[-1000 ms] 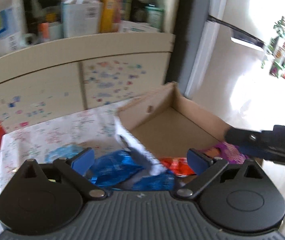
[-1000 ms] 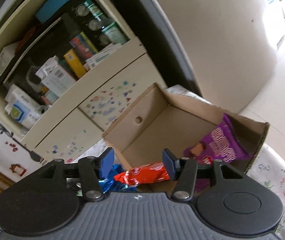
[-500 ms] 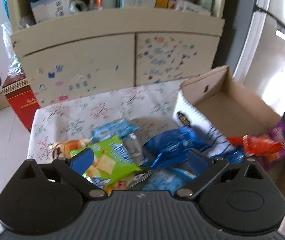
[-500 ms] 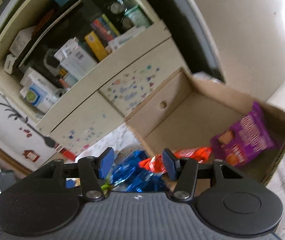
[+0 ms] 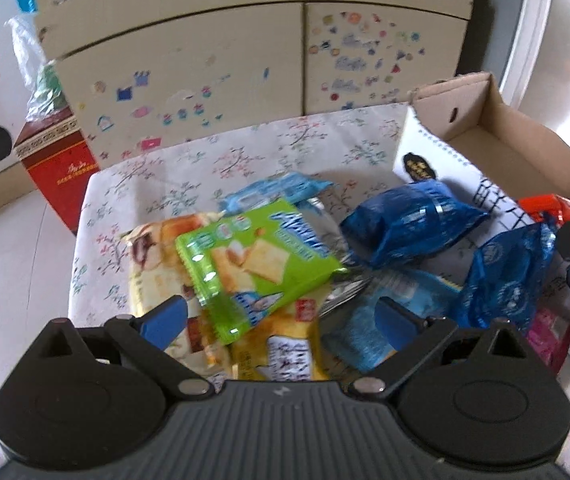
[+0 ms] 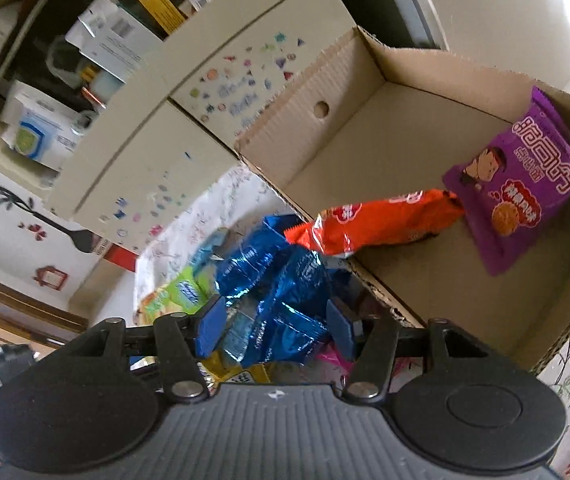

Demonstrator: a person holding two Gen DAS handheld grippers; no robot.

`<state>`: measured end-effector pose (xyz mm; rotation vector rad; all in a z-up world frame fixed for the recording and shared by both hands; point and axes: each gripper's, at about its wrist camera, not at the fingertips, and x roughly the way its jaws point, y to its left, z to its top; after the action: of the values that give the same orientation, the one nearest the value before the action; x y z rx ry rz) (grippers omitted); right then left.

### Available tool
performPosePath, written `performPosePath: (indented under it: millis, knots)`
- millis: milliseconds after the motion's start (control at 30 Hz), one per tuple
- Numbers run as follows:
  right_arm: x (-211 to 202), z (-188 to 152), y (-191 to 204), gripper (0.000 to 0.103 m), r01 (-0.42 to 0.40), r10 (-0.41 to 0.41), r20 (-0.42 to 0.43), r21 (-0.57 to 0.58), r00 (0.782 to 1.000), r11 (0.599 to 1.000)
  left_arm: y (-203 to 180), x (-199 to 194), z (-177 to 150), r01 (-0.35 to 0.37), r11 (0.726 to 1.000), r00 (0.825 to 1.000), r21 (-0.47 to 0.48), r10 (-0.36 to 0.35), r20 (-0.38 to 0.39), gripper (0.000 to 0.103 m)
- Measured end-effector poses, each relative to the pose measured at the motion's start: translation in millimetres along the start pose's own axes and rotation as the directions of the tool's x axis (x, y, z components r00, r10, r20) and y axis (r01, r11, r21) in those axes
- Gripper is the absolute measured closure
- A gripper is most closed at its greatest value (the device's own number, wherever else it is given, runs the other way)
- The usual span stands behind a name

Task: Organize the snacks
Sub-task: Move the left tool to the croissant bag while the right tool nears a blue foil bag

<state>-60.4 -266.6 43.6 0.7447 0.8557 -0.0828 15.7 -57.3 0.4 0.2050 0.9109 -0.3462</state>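
On the flowered counter (image 5: 245,152) a heap of snack packets lies just beside the cardboard box (image 6: 425,68); a purple packet (image 6: 525,176) is inside, an orange packet (image 6: 381,220) lies over its near wall. The right claw (image 6: 275,328) has just been opening and hangs with jaws apart over a blue packet (image 6: 285,280), gripping nothing. The left claw (image 5: 281,316), jaws wide and empty, hovers above the green packet (image 5: 257,260). The step looks like choosing the next packet; next each claw must drop and close on one wrapper
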Motion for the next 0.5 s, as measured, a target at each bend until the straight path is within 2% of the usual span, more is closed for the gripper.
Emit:
performPosePath:
  millis: [233,500]
  knots:
    - [20.1,-3.7,1.8,0.037,0.061,-0.061,-0.012,0.034,0.998,0.998,22.9,-6.8,-5.6,0.044,0.999,0.999,-0.03,-0.043,0.025,0.004]
    - [37.8,-7.1,11.7,0.037,0.125,-0.124,0.011,-0.019,0.992,0.992,53.3,-22.0,-5.9,0.085,0.99,0.995,-0.112,-0.079,0.056,0.004]
